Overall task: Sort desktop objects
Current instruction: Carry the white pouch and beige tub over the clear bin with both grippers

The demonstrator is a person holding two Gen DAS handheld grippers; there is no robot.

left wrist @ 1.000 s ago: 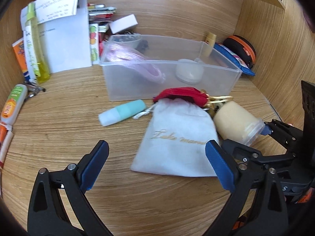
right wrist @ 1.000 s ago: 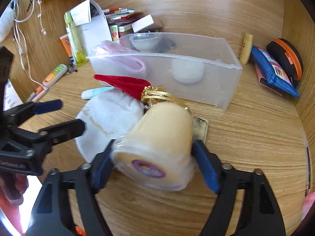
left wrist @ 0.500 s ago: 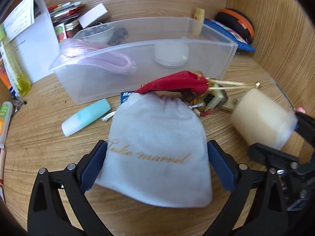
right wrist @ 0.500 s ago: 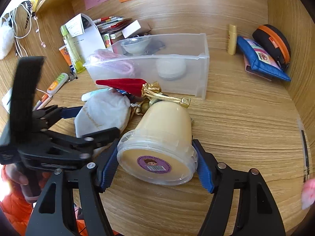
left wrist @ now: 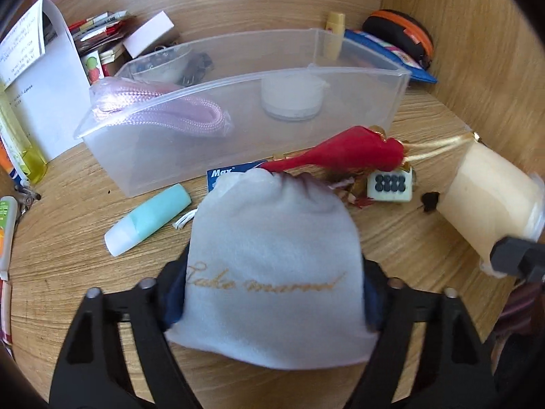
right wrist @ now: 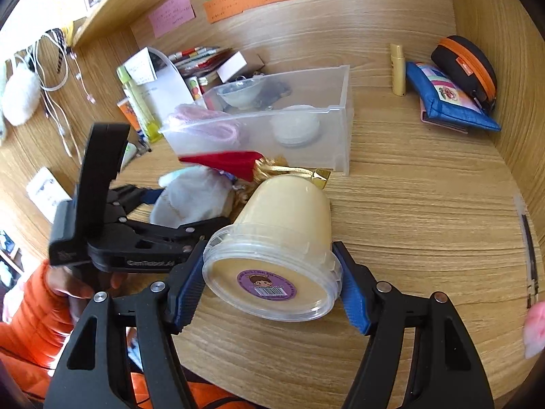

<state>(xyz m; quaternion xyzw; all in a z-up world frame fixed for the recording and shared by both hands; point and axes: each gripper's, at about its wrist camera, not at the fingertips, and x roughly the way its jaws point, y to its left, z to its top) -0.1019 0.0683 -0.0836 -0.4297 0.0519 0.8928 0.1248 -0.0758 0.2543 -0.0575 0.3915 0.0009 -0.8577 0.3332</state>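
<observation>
My left tongs are closing around a soft white felt pouch with gold script, its sides between the blue pads, lying on the wood-grain desk. My right tongs, angled downward, clamp a smooth cream-filled plastic tub, tipped with its lid toward me. Beyond both tongs stands a translucent bin holding pink braided cord.

The pouch is white with gold script, the cup is cream, the tube is mint green, the bench is light wood grain.
</observation>
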